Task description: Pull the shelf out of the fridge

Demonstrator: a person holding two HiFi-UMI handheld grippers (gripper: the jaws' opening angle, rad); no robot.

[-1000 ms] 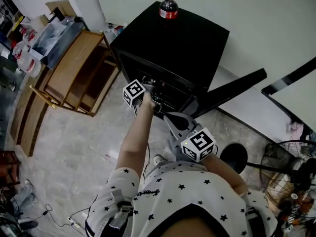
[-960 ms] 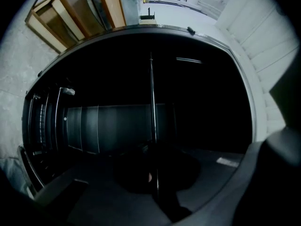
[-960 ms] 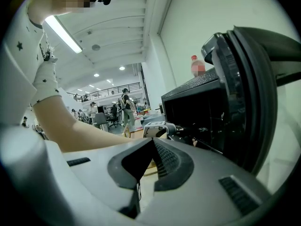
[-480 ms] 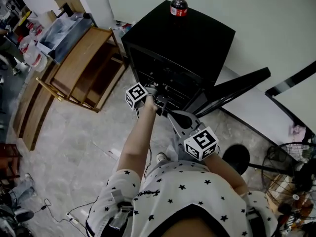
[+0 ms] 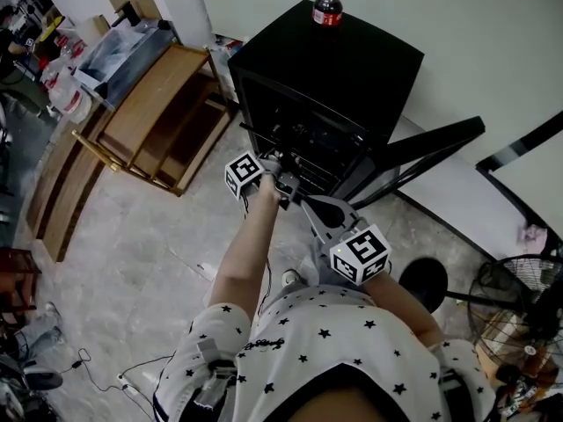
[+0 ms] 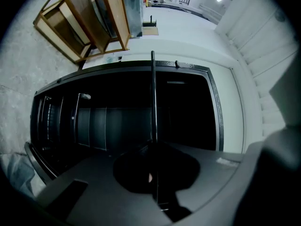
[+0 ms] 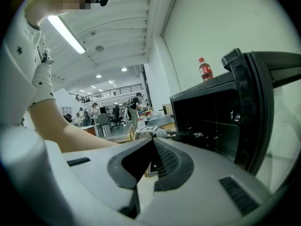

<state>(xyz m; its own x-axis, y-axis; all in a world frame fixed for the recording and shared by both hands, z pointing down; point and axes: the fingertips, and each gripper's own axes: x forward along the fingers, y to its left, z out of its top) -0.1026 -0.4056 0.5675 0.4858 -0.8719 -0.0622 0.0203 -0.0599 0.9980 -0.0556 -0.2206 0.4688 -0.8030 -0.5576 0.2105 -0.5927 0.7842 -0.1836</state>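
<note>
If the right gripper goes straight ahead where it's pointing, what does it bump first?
Probably the left gripper, clamped on the shelf just ahead; depth is unclear.

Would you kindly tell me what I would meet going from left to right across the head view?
In order: wooden rack → soda bottle → open fridge door → floor fan.
</note>
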